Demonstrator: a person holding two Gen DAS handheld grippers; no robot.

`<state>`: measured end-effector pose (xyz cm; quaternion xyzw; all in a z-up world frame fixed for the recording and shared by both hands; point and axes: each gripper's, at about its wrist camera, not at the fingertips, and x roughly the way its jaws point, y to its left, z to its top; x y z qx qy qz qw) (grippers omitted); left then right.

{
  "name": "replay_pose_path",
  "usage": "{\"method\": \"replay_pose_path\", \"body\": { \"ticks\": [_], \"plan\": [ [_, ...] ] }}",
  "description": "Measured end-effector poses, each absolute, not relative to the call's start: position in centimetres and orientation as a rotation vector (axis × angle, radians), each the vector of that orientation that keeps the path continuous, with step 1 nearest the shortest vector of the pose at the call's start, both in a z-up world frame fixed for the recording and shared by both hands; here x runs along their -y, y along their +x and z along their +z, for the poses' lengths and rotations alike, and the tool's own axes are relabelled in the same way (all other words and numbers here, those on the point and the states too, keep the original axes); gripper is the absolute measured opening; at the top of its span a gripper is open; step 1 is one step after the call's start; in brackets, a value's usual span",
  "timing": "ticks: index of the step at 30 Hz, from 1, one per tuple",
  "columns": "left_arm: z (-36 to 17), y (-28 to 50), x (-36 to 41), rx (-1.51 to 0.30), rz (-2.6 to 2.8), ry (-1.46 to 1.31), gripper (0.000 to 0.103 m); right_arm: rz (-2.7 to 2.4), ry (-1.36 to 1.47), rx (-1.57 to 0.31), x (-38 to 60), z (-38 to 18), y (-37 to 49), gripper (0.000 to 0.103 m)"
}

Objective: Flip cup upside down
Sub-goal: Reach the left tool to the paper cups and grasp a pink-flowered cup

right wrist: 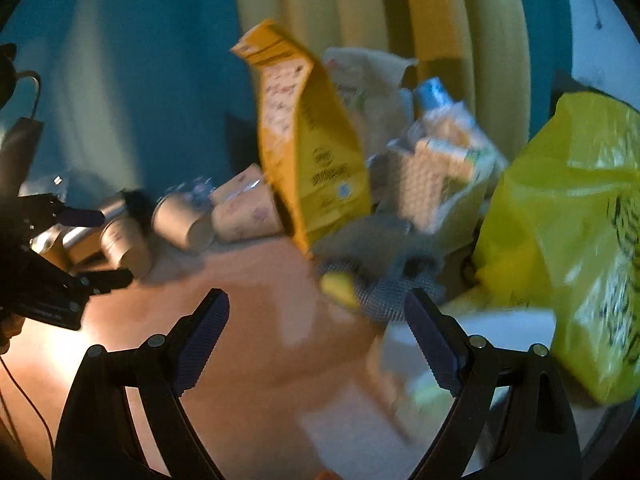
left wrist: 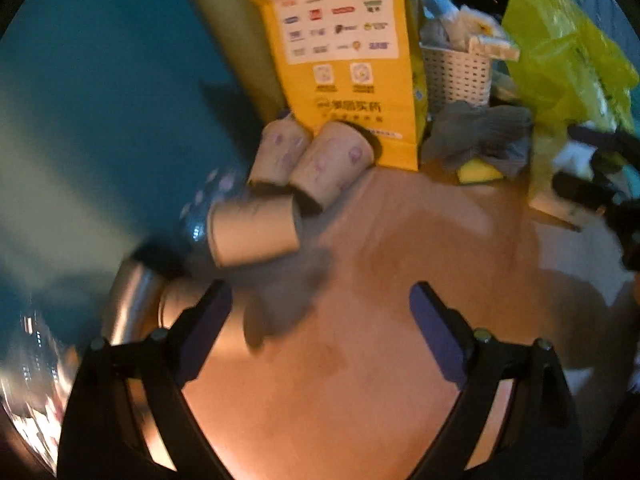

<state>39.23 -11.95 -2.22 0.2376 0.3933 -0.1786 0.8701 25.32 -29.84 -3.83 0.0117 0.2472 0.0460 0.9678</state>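
Note:
Several brown paper cups lie on their sides on the wooden table. In the left wrist view one plain cup (left wrist: pixel 254 232) lies nearest, just beyond my left finger, with two patterned cups (left wrist: pixel 332 160) behind it against a yellow bag. My left gripper (left wrist: pixel 320 308) is open and empty, a little short of the cups. In the right wrist view the cups (right wrist: pixel 244 210) lie at the left centre, and the left gripper (right wrist: pixel 96 244) shows open beside them. My right gripper (right wrist: pixel 316 312) is open and empty over bare table, well right of the cups.
A tall yellow paper bag (left wrist: pixel 344 60) stands behind the cups. A white basket (left wrist: pixel 456 76), grey cloth (left wrist: pixel 476 136), yellow sponge (left wrist: pixel 478 172) and a yellow-green plastic bag (right wrist: pixel 568 232) crowd the right. A metal pot (left wrist: pixel 132 304) sits at the left. Both views are motion-blurred.

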Motion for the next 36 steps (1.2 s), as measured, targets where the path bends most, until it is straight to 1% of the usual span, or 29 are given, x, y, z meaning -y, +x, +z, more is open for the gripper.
{"method": "replay_pose_path", "body": {
  "ticks": [4, 9, 19, 20, 21, 23, 24, 31, 36],
  "plan": [
    [-2.8, 43.6, 13.9, -0.807, -0.422, 0.594, 0.092, 0.065, 0.029, -0.497, 30.5, -3.6, 28.2, 0.091],
    [-3.9, 48.7, 15.8, -0.806, -0.465, 0.647, 0.092, 0.061, 0.067, -0.522, 31.0, -3.9, 30.6, 0.091],
    [-7.5, 53.2, 18.7, -0.861, -0.525, 0.754, 0.091, 0.059, 0.112, -0.530, 32.7, -4.5, 30.9, 0.091],
    [-7.9, 53.5, 19.0, -0.875, -0.531, 0.756, 0.089, 0.062, 0.113, -0.531, 32.7, -4.5, 30.9, 0.091],
    [-8.1, 53.8, 19.1, -0.881, -0.534, 0.761, 0.081, 0.065, 0.113, -0.529, 32.7, -4.5, 30.9, 0.091],
    [-8.5, 54.2, 19.5, -0.893, -0.541, 0.770, 0.070, 0.069, 0.112, -0.526, 32.7, -4.5, 31.0, 0.091],
    [-8.9, 54.1, 19.5, -0.895, -0.541, 0.771, 0.069, 0.071, 0.111, -0.526, 32.6, -4.5, 31.0, 0.091],
    [-8.7, 54.0, 19.4, -0.867, -0.535, 0.767, 0.066, 0.075, 0.110, -0.527, 32.4, -4.8, 31.3, 0.091],
    [-6.4, 52.7, 18.9, -0.834, -0.543, 0.738, 0.066, 0.081, 0.124, -0.527, 32.5, -4.4, 30.4, 0.091]
  ]
}}
